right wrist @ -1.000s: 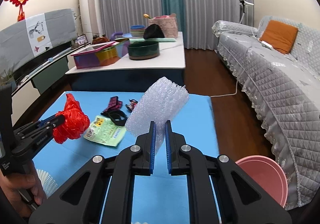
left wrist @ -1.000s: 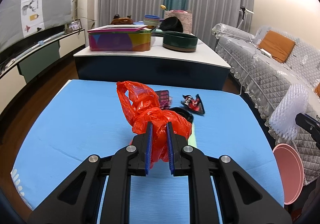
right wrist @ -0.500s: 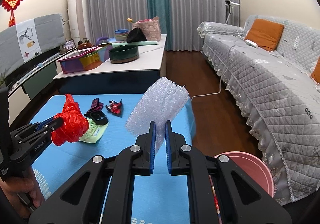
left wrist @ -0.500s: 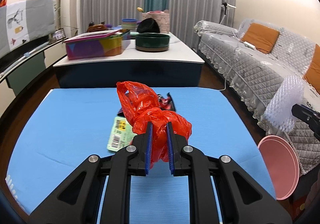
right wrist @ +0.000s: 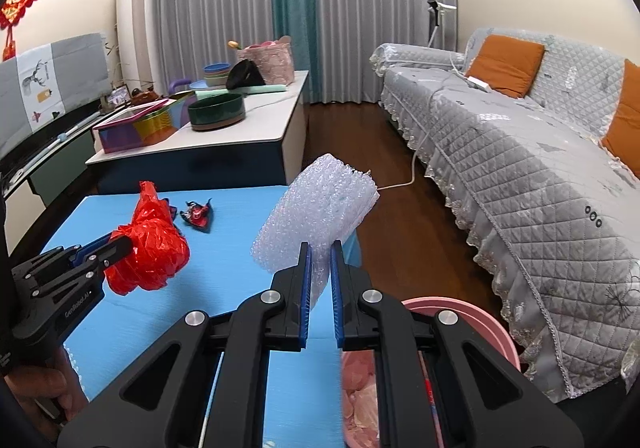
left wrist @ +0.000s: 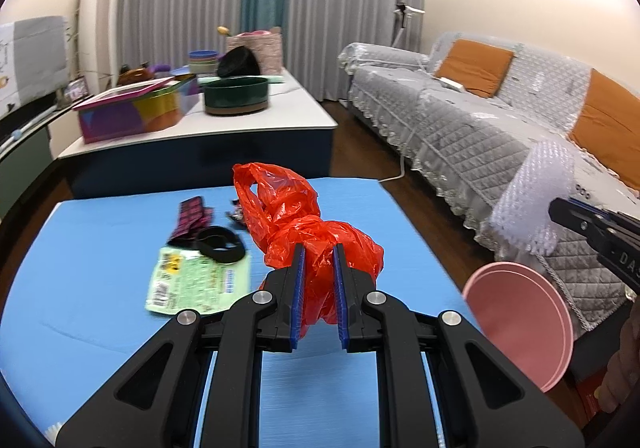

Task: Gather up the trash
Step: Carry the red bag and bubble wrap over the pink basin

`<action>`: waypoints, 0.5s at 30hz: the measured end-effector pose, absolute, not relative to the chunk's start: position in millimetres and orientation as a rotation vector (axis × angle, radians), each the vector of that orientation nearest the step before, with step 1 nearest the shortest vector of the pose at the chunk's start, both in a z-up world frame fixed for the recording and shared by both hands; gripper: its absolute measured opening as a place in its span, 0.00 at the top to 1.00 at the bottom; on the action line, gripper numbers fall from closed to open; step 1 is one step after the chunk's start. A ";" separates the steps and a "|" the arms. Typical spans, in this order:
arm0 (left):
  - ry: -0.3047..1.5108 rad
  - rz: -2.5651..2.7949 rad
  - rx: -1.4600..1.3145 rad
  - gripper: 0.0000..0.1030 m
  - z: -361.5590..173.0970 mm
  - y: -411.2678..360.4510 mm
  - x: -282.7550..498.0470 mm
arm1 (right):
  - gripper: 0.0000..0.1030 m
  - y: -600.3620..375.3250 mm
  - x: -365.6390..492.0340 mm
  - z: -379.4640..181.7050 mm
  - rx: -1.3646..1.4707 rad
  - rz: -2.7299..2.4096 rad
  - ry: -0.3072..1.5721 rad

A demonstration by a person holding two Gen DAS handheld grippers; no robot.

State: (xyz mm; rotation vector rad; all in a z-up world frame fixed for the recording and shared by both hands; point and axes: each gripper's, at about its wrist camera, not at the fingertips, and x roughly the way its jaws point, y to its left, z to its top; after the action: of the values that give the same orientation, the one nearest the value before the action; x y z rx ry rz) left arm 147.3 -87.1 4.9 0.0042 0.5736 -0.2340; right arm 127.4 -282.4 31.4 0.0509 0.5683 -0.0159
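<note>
A: What is the left claw [left wrist: 319, 263] doing?

B: It is pinching a crumpled red plastic bag [left wrist: 308, 232]. The blue pads press into the bag from both sides, and the bag's loose handle sticks up ahead of the tips. The bag hangs above the blue desk [left wrist: 100, 288], clear of its surface.

A: And the right claw [right wrist: 319, 262]?

B: Its fingers are nearly together on a sheet of bubble wrap [right wrist: 320, 212], which fans out upward and forward from the pads. In the left view this claw enters from the right edge with the wrap standing in front of the grey sofa [left wrist: 460, 124].

A: Where is the bin?

B: A pink bin [right wrist: 480, 322] stands on the floor just beside the desk's right edge, below the right claw. Something pale pink lies inside; I cannot tell what.

A: What is left on the desk?

B: A green printed packet [left wrist: 196, 280] lies flat, with a black ring-shaped item [left wrist: 220, 246] touching its far edge. Past those lie a dark pink wrapper [left wrist: 190, 218] and a small red-and-black wrapper [right wrist: 197, 213].

A: Any sign of the person?

B: A hand [right wrist: 38, 392] grips the left claw's handle at the lower left of the right view.

A: And behind the desk?

B: A second, white-topped table [left wrist: 280, 116] carries a dark green bowl [left wrist: 237, 95] and a colourful tin [left wrist: 136, 114].
</note>
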 end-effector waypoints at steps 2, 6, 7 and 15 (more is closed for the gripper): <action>0.573 -0.255 0.010 0.87 4.9 -95.7 146.7 | 0.90 -289.0 125.8 32.0 0.055 -0.030 0.567; 0.573 -0.291 0.016 0.87 4.5 -111.4 145.0 | 0.90 -307.9 120.6 32.6 0.073 -0.068 0.567; 0.572 -0.304 0.021 0.87 3.9 -116.6 144.0 | 0.90 -312.8 119.0 32.4 0.076 -0.078 0.567; 0.568 -0.396 0.066 0.87 -1.6 -155.8 136.0 | 0.90 -352.3 106.2 28.9 0.104 -0.150 0.570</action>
State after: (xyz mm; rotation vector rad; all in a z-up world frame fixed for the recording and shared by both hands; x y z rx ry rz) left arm 136.0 -155.8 -1.6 0.0658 0.5680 -0.3957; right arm 106.2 -352.3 28.9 0.1043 0.5699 -0.1500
